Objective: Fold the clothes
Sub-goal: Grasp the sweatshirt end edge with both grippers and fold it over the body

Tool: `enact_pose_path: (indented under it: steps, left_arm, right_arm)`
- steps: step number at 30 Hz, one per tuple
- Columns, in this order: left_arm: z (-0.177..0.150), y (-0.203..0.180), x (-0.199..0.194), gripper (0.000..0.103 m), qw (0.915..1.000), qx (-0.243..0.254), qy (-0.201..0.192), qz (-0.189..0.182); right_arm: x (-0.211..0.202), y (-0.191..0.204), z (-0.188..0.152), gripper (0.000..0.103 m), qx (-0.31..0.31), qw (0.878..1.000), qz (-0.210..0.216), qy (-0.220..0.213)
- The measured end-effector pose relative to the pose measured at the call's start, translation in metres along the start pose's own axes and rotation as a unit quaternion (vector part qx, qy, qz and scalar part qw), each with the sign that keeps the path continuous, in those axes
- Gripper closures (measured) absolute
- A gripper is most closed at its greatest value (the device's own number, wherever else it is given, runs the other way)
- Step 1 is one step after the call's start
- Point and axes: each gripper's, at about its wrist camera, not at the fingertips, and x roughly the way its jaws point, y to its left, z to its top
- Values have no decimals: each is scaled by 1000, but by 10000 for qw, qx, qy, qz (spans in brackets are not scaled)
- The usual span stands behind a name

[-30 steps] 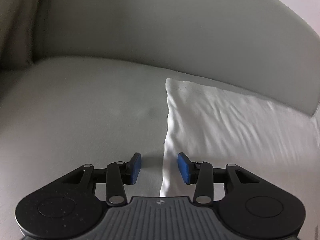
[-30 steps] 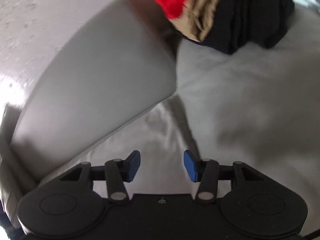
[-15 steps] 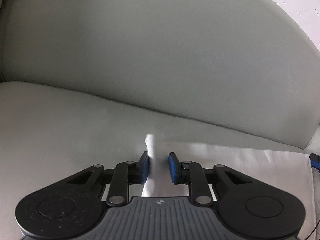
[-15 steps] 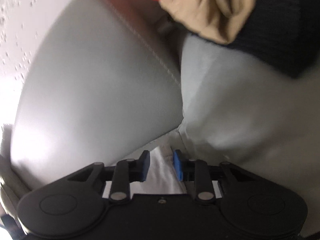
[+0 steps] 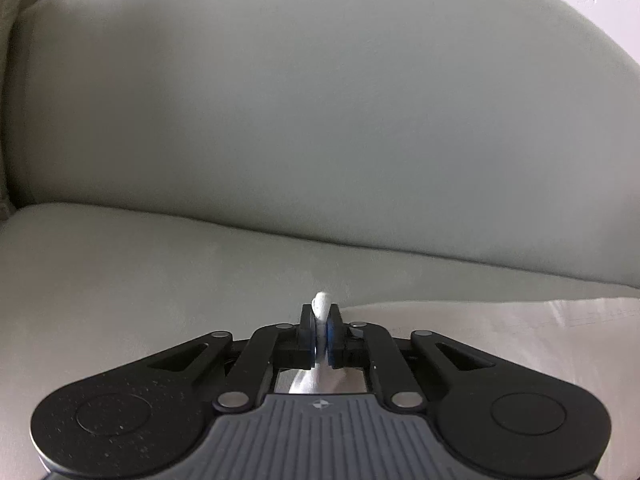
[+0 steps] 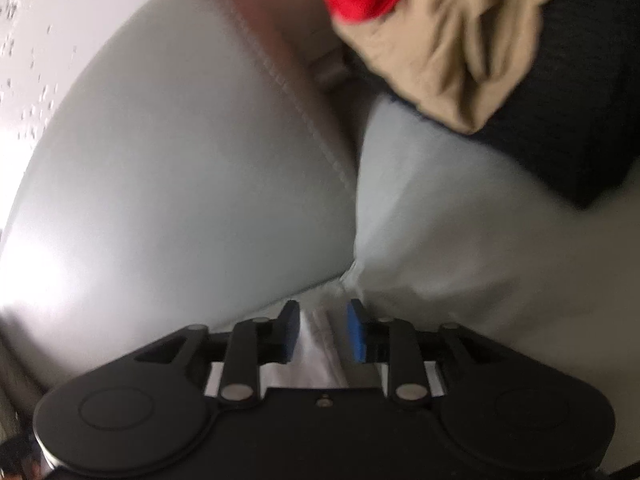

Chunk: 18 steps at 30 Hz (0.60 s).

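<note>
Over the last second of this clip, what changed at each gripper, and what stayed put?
The left gripper moved forward along the white garment and closed from wide open onto its corner. The right gripper advanced toward the clothes pile, and its fingers narrowed around the garment's other corner without yet clamping it. The pile and the grey sofa stayed put.

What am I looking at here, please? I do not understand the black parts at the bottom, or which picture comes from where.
The black parts are two hand-held grippers, each with a camera looking along its fingers. In the left wrist view, the left gripper is shut on a corner of a white cloth lying on a grey sofa. In the blurred right wrist view, the right gripper is open, with the cloth between its blue pads, not yet pinched. Further back lies a pile of red, tan and dark clothes.
</note>
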Motion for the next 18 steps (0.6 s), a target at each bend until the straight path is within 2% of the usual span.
enact_pose_path:
  steps: [4,8,9,10,11,18]
  left_arm:
    - [-4,9,2,89,9998,-131,35,-158]
    - [-1,12,1,86,9998,6,56,-168]
    - [0,13,0,87,9998,57,66,-166]
    - [1,14,-1,95,9998,102,53,-145]
    - [1,14,-2,97,9998,153,2,-94]
    - [-2,3,-19,97,9984,450,-260,228]
  right_arm:
    - [4,4,-4,83,-191,9997,-68,104]
    - [4,8,-11,92,-357,9993,-107,21]
    - [4,9,-13,92,-377,9992,-106,7]
    - [3,8,-14,94,-368,9993,-89,2]
    - [1,8,-16,95,-368,9993,-88,-11]
    - [-28,19,-30,96,-350,9985,-165,-395]
